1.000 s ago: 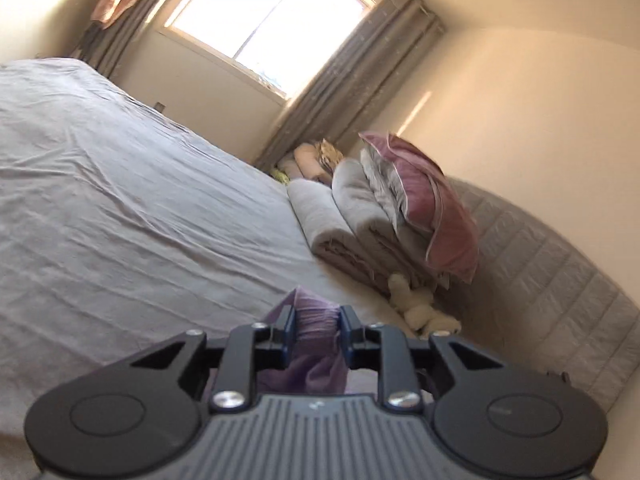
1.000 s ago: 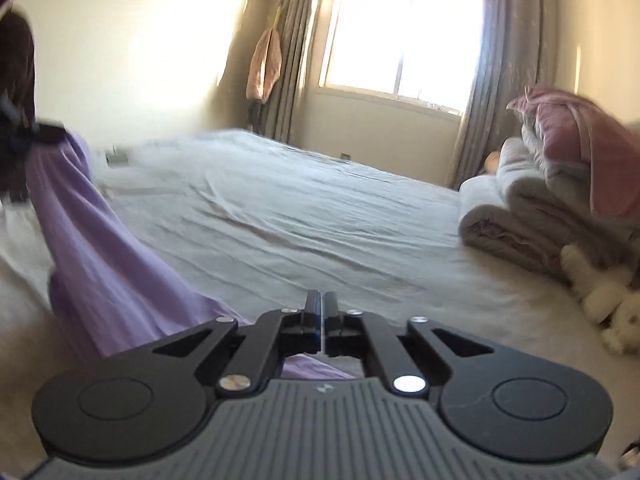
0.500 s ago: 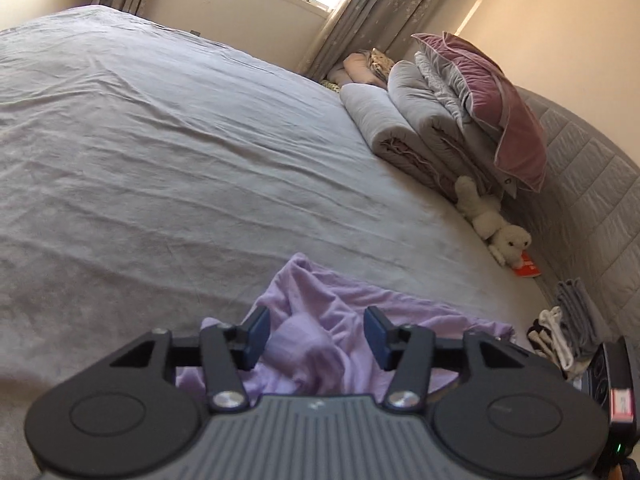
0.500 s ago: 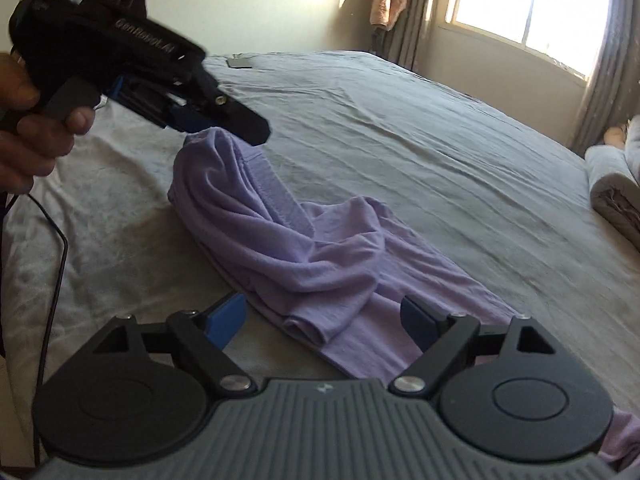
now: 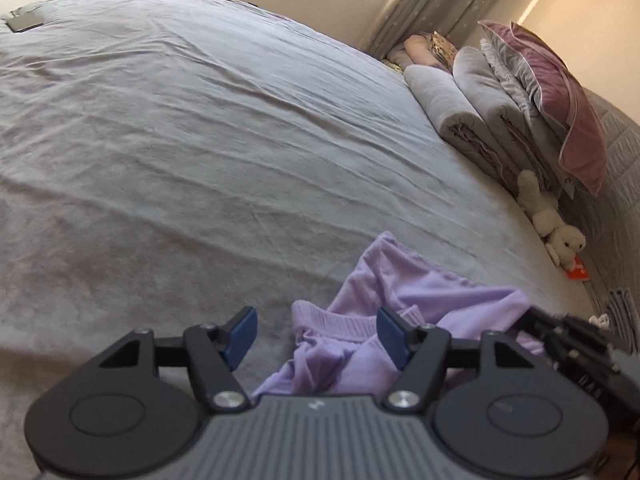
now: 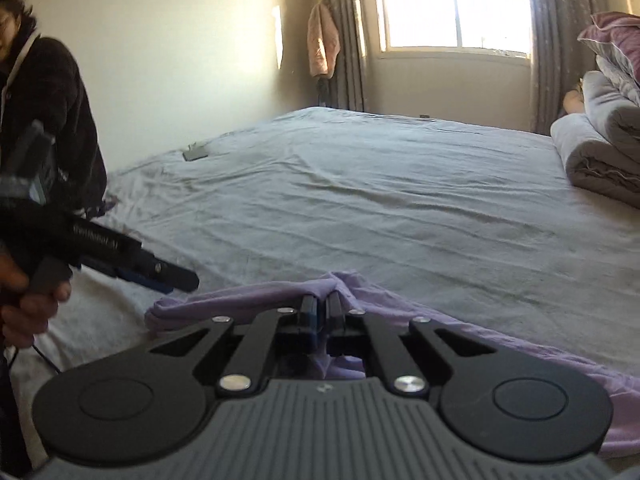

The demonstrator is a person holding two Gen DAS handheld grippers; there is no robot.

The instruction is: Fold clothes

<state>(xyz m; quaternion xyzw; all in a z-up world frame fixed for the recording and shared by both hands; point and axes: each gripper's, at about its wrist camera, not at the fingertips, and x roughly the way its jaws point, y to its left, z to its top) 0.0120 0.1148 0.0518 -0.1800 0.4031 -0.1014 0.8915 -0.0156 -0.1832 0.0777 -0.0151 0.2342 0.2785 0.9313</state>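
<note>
The left gripper [image 5: 316, 336] has just been opening its jaws, free above the lilac garment [image 5: 404, 300]. The right gripper [image 6: 322, 314] has just snapped its jaws closed, clamping a fold of it on the bed [image 6: 400, 200].

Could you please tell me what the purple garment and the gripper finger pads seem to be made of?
Purple garment: soft matte knit, likely cotton jersey; it drapes limply and shows a ribbed band. Left gripper pads: smooth blue, probably rubber or plastic.

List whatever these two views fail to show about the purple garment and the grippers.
- Purple garment: its near part is hidden by the gripper body in both views; its type is unclear.
- Right gripper: cloth covers the pinch point.
- Left gripper: side-on and blurred in the right wrist view.
</note>
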